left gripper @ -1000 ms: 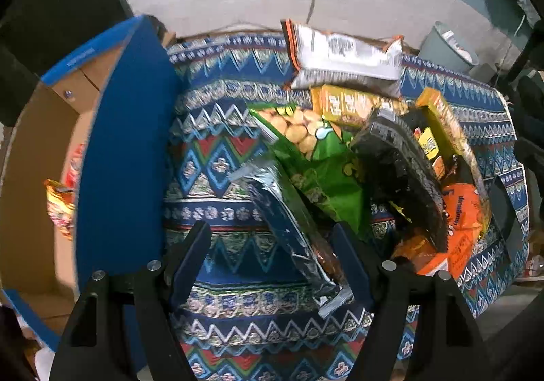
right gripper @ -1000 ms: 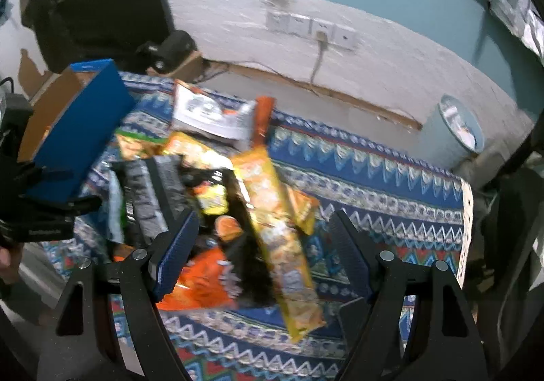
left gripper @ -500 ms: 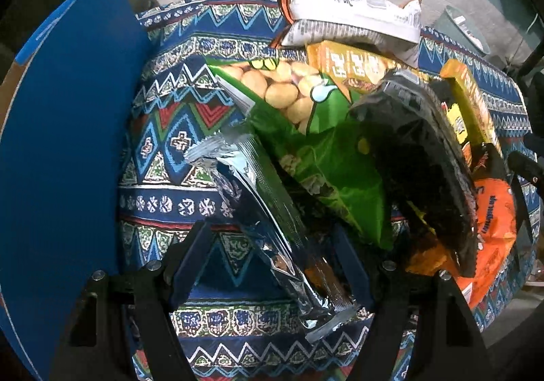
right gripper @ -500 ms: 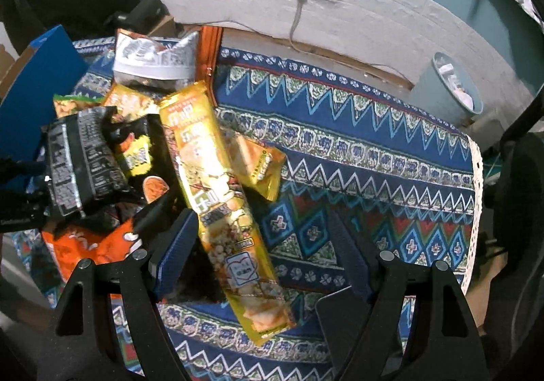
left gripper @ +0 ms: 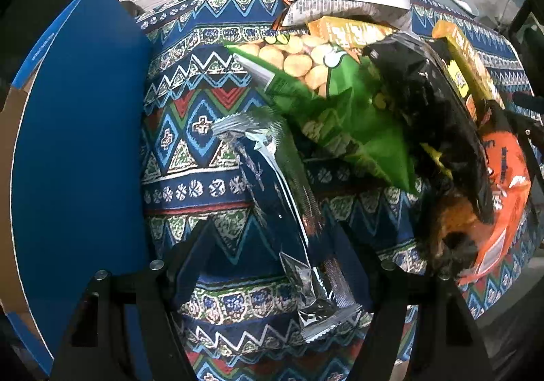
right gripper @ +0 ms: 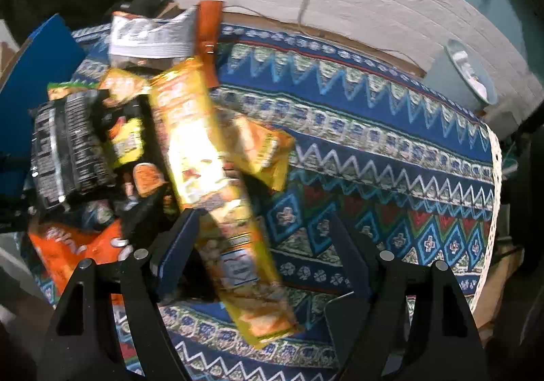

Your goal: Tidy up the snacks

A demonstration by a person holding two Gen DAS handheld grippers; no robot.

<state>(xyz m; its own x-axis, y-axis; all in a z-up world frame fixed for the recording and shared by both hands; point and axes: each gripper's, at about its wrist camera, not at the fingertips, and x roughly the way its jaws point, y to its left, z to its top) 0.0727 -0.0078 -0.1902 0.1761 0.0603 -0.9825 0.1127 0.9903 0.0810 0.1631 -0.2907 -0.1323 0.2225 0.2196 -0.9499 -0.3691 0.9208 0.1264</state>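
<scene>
We have lowered both wide-open hand-held grippers: left [left gripper: 275,252] straddles the silver packet [left gripper: 289,211], right [right gripper: 263,238] the long yellow packet [right gripper: 217,184], ready for picking.

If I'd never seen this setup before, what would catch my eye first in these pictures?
Probably the jumble of bright snack bags heaped on the patterned blue tablecloth, above all the long yellow packet that runs down between the open fingers of the right gripper. In the left view, a shiny dark foil packet lies between the open fingers of the left gripper, with a green bag behind it and a big blue box flap at the left edge.
</scene>
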